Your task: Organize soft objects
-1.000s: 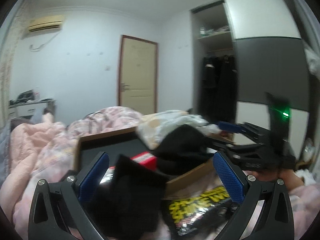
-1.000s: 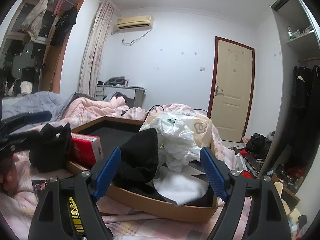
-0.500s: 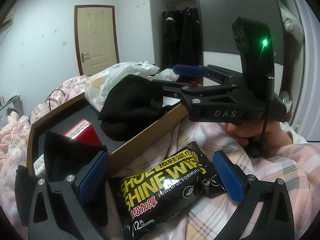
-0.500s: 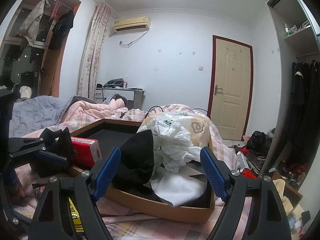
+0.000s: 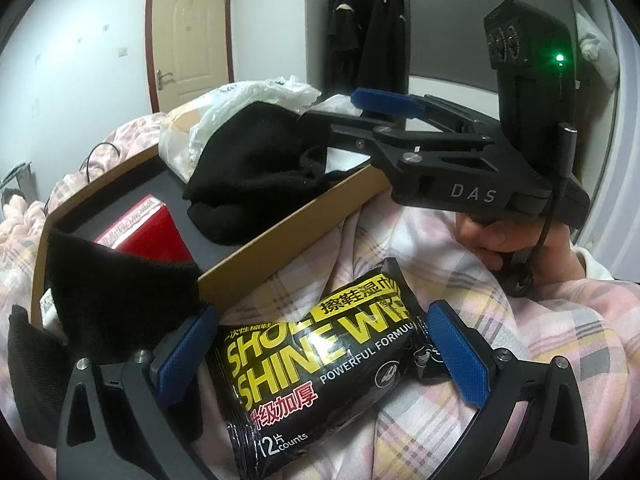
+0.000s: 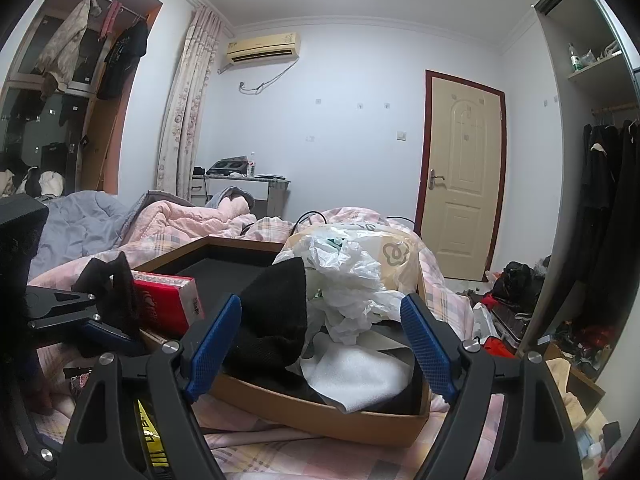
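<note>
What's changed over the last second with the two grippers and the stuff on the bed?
The left gripper has swung down from the box toward the shoe wipes pack, jaws open around it, nothing gripped. The right gripper stayed open and still; the black hat and red box are unmoved.

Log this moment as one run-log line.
left hand-held gripper: open, straddling shoe shine wipes pack | right hand-held gripper: open, facing cardboard tray | black knit hat: in tray

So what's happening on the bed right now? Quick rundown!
Left gripper open over shoe-wipes pack. Right gripper open, empty, facing cardboard tray. Black cloth draped over tray edge, crowding left finger.
</note>
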Demonstrator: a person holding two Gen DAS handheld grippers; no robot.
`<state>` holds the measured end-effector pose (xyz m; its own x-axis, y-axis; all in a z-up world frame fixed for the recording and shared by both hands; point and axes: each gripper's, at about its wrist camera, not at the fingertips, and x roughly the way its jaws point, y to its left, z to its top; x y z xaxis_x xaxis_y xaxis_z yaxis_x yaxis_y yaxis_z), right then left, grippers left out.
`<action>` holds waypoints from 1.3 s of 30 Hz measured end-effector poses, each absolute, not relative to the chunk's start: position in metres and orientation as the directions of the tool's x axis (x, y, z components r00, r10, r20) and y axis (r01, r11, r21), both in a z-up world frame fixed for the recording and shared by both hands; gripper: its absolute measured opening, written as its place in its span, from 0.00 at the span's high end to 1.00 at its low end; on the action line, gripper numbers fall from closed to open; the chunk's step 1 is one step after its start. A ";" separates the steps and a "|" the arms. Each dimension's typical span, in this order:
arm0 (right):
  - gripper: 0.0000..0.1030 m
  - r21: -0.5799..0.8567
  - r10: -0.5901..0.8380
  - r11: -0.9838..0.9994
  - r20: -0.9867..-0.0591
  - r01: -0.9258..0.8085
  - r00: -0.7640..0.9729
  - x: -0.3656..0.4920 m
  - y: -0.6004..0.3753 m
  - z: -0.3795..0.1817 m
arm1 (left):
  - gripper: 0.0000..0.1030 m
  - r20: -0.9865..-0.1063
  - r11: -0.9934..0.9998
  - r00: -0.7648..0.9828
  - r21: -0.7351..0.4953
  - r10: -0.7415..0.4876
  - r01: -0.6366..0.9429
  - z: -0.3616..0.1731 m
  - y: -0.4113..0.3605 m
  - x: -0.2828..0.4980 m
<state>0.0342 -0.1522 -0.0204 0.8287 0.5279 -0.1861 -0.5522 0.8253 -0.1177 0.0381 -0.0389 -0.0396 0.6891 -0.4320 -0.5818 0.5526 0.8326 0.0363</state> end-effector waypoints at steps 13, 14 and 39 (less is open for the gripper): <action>0.21 -0.118 0.528 0.825 -0.185 -0.552 0.829 0.034 -0.152 -0.020 | 0.17 -0.573 0.826 0.686 0.028 -0.448 0.563 -0.040 -0.035 0.041; 0.21 -0.117 0.528 0.825 -0.184 -0.552 0.829 0.035 -0.153 -0.020 | 0.22 -0.567 0.825 0.689 0.030 -0.451 0.564 -0.039 -0.035 0.040; 0.21 -0.018 0.505 0.858 -0.147 -0.513 0.851 0.043 -0.167 -0.017 | 0.78 -0.304 0.869 0.831 0.022 -0.466 0.495 -0.011 -0.007 0.004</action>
<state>0.0427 -0.1669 -0.0171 0.8506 0.5049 -0.1470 -0.5126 0.8584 -0.0177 0.0038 -0.0068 -0.0111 0.8310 -0.4661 -0.3036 0.4952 0.8685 0.0219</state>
